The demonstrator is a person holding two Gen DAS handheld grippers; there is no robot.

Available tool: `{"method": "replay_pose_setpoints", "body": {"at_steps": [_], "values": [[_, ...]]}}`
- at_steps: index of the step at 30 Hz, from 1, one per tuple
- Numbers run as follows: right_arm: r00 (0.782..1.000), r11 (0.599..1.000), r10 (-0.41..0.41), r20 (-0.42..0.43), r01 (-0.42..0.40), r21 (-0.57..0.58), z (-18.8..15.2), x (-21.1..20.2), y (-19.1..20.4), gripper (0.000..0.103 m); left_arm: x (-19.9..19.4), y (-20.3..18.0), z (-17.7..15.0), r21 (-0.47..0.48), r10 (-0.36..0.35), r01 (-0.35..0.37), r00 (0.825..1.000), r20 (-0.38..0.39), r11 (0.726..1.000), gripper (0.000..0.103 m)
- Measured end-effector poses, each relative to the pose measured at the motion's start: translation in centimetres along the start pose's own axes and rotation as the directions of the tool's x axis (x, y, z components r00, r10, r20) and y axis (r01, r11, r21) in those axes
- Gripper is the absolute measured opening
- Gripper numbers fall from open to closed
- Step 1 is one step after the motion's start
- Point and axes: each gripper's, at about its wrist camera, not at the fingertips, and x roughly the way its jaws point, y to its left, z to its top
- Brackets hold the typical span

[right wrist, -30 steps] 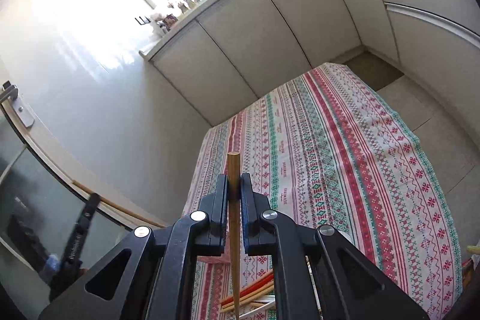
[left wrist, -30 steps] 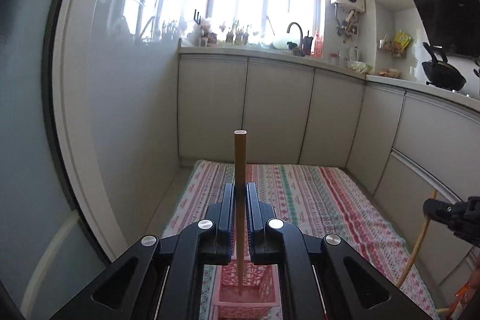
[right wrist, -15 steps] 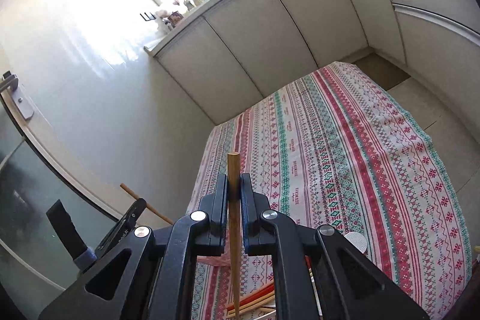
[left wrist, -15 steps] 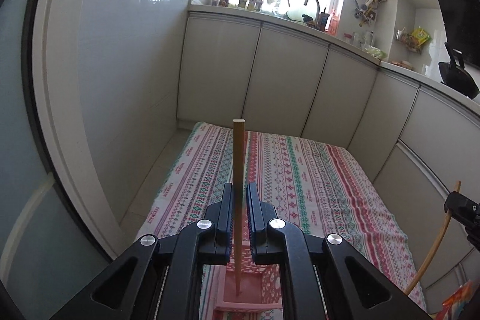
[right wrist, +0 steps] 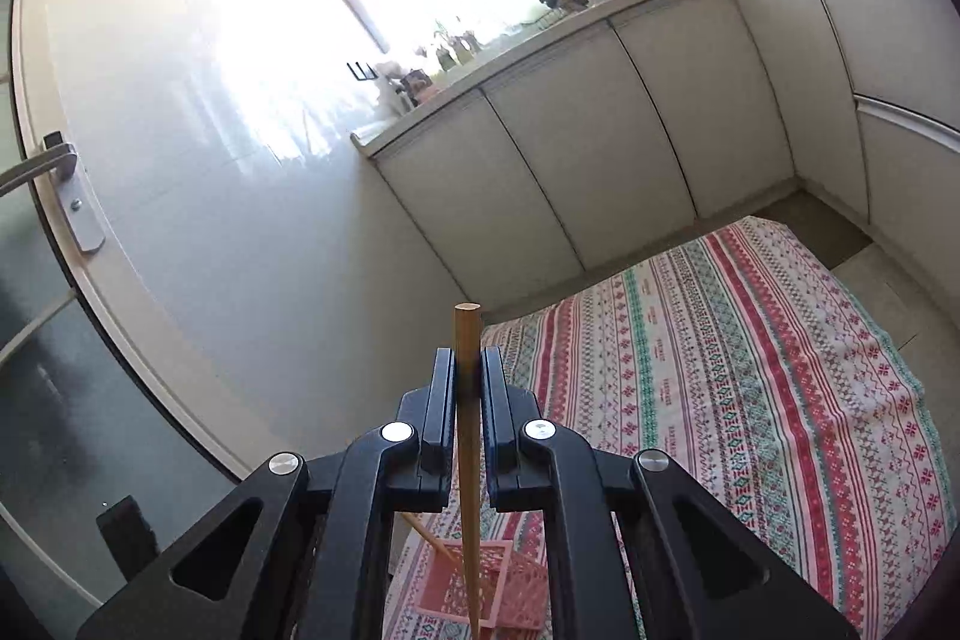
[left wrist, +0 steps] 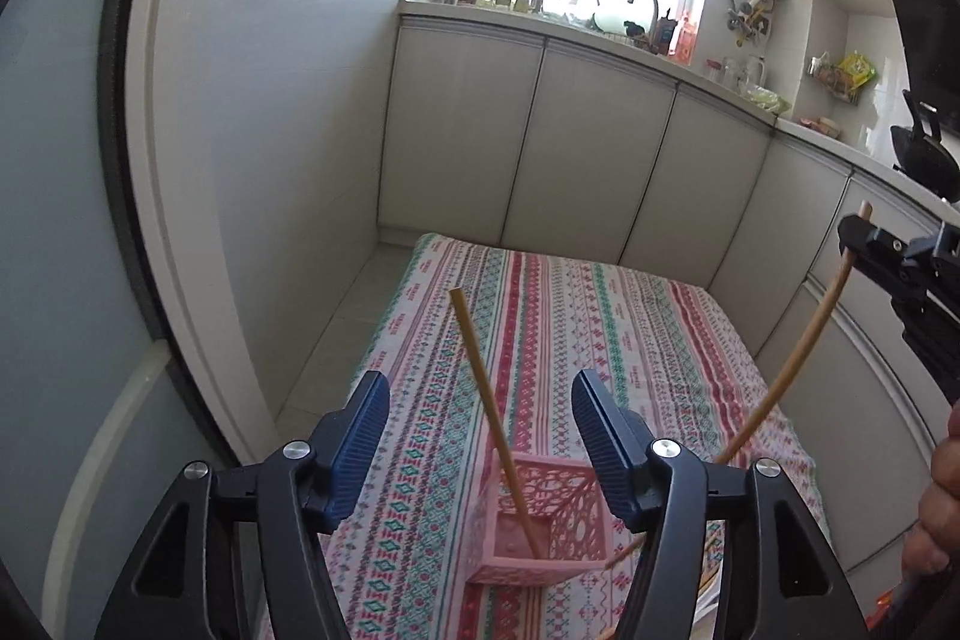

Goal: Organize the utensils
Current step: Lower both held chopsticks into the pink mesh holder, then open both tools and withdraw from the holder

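A pink lattice basket (left wrist: 564,514) stands on the striped tablecloth (left wrist: 540,316). One wooden chopstick (left wrist: 486,400) leans in the basket, free between the spread fingers of my left gripper (left wrist: 480,436), which is open and empty above it. My right gripper (right wrist: 467,388) is shut on a second wooden chopstick (right wrist: 467,436) and holds it upright over the basket (right wrist: 480,592). In the left wrist view the right gripper (left wrist: 888,250) is at the right with its chopstick (left wrist: 792,358) slanting down toward the basket.
White kitchen cabinets (left wrist: 540,148) run along the back and right of the table. A glass door with a metal handle (right wrist: 60,184) is on the left. More chopsticks (left wrist: 624,556) lie on the cloth beside the basket.
My left gripper has opened and let go of its chopstick, which now leans in the basket. The right gripper has moved over the basket with its chopstick.
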Motion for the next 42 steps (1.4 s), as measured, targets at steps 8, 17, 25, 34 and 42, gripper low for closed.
{"method": "replay_pose_setpoints", "body": {"at_steps": [8, 17, 25, 34, 42], "values": [[0.999, 0.98, -0.038, -0.005, 0.037, -0.197, -2.7, 5.0, 3.6, 0.008, 1.1, 2.6, -2.3, -0.009, 0.093, -0.097, 0.975, -0.203, 0.995, 0.075], [0.995, 0.905, -0.09, -0.054, 0.059, -0.422, -7.4, 9.6, 6.5, 0.008, 2.4, 4.8, -3.6, -0.039, 0.129, -0.148, 0.943, -0.308, 0.988, 0.075], [0.984, 0.913, -0.062, -0.167, -0.011, -0.407, -9.0, 12.0, 5.9, 0.009, 2.4, 4.9, -3.5, -0.051, 0.112, -0.134, 0.944, -0.312, 0.99, 0.075], [0.978, 0.959, 0.009, -0.21, -0.068, -0.274, -7.1, 10.0, 4.4, 0.043, 2.1, 4.1, -3.4, -0.035, 0.094, -0.111, 0.946, -0.309, 0.993, 0.075], [0.957, 0.961, -0.123, -0.262, 0.049, -0.272, -5.6, 4.8, 1.5, 0.049, 1.7, 2.3, -4.0, -0.015, 0.046, -0.054, 0.94, -0.339, 0.998, 0.077]]}}
